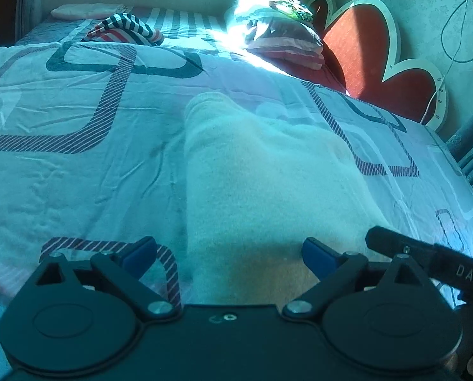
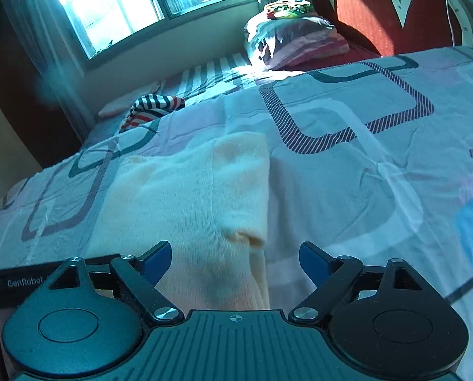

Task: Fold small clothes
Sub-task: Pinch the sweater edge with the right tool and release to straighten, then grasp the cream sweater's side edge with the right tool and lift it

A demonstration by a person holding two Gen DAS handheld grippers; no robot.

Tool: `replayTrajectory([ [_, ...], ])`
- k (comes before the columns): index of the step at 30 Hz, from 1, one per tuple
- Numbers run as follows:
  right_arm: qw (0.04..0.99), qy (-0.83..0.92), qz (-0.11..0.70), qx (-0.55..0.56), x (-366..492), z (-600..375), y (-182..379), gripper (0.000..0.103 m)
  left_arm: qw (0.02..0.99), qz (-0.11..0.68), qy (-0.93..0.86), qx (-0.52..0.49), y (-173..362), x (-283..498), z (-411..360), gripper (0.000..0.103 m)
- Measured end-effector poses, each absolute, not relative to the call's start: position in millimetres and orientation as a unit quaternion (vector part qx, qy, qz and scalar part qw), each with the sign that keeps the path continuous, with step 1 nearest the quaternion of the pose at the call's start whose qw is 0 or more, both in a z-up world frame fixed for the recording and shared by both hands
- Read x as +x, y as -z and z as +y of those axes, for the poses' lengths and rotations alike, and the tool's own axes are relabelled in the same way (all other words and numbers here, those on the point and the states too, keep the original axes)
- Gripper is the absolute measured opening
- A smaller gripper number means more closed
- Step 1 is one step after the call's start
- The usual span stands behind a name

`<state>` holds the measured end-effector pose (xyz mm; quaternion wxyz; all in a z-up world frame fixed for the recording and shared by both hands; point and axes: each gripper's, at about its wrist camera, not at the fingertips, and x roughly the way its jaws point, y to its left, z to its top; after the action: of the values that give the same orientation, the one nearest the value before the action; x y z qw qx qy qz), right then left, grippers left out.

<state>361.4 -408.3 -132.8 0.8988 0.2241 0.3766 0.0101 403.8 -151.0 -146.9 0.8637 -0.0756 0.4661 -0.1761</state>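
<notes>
a home bedroom: quilted bed (image 2: 347,190), pillows (image 2: 296,44), red headboard (image 1: 363,50), window (image 2: 141,3).

There are 2 grippers: the left gripper (image 1: 230,254) at the bottom of the left view and the right gripper (image 2: 235,260) at the bottom of the right view, each with 2 blue pads set wide apart. 1 cream garment (image 2: 188,197) lies mid-frame on 1 quilt (image 2: 379,190). 1 striped cloth (image 2: 153,108) sits upper left. 1 pillow pile (image 2: 296,41), 1 red headboard (image 2: 392,12) and 1 window (image 2: 134,3) fill the top.
</notes>
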Motion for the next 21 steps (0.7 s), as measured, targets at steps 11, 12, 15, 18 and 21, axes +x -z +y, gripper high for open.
replayTrajectory([
  [11,0.876,-0.071,0.390,0.275,391,-419,161,0.054,0.838,0.481,0.211,-0.150,162,421,-146,0.062],
  [12,0.874,-0.072,0.392,0.277,391,-419,161,0.049,0.838,0.480,0.213,-0.148,162,421,-147,0.060],
  [15,0.870,-0.074,0.391,0.291,390,-420,157,0.035,0.843,0.473,0.210,-0.145,155,418,-150,0.044],
  [18,0.888,-0.072,0.375,0.259,385,-408,142,0.032,0.861,0.449,0.213,-0.107,143,410,-160,0.034],
  [21,0.890,-0.076,0.363,0.265,380,-406,133,0.032,0.865,0.440,0.215,-0.112,133,407,-158,0.033],
])
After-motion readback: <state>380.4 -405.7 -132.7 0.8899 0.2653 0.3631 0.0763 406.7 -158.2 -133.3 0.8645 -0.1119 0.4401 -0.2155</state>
